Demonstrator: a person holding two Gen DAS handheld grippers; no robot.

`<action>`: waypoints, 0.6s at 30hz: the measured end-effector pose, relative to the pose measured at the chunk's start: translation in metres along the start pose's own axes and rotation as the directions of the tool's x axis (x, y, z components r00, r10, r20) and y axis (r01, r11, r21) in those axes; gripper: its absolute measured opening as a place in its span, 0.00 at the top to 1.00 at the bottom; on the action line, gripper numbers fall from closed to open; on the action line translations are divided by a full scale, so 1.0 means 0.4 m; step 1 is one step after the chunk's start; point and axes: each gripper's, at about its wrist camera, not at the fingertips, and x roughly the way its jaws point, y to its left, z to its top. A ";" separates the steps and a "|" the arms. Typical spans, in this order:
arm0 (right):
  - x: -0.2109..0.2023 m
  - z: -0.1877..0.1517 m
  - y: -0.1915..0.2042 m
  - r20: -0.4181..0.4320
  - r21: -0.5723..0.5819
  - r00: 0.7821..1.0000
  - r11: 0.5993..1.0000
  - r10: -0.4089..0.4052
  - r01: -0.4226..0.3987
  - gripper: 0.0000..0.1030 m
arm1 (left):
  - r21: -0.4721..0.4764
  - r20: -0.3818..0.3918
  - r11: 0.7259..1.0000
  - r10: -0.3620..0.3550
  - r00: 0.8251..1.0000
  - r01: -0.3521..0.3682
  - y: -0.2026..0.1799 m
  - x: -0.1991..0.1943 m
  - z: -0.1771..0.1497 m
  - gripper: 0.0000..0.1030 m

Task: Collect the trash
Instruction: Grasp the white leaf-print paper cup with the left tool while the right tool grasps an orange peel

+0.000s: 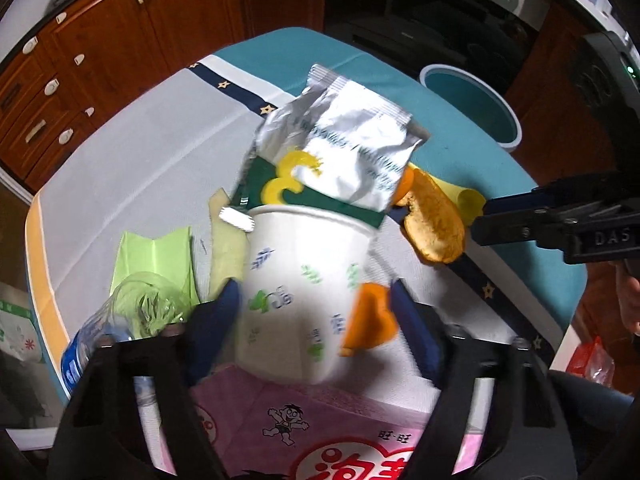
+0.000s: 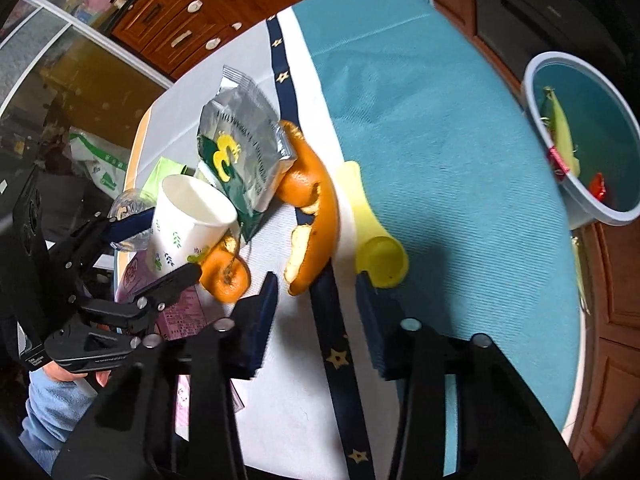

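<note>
My left gripper [image 1: 316, 300] is shut on a white paper cup [image 1: 304, 292] with green leaf prints, held tilted; it also shows in the right wrist view [image 2: 188, 224]. A silver and green snack wrapper [image 1: 340, 152] lies just beyond the cup. Orange peel [image 2: 312, 216] and a yellow plastic piece [image 2: 372, 240] lie on the table in front of my right gripper [image 2: 320, 312], which is open and empty just short of them. A smaller orange peel [image 2: 226, 276] sits beside the cup. The blue trash bin [image 2: 580, 136] stands past the table's right edge.
A crushed clear bottle [image 1: 120, 320], green paper [image 1: 156, 256] and a pink carton [image 1: 304, 432] lie near my left gripper. The bin holds some trash [image 2: 560, 140]. Wooden cabinets [image 1: 100, 60] stand behind the table [image 2: 440, 120]. A person's hand and leg show at the left.
</note>
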 end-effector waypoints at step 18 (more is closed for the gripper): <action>0.063 0.040 0.025 0.064 -0.040 0.998 0.999 -0.012 0.015 0.74 | -0.054 -0.036 0.997 -0.053 0.998 0.051 -0.006 0.040 -0.028 0.39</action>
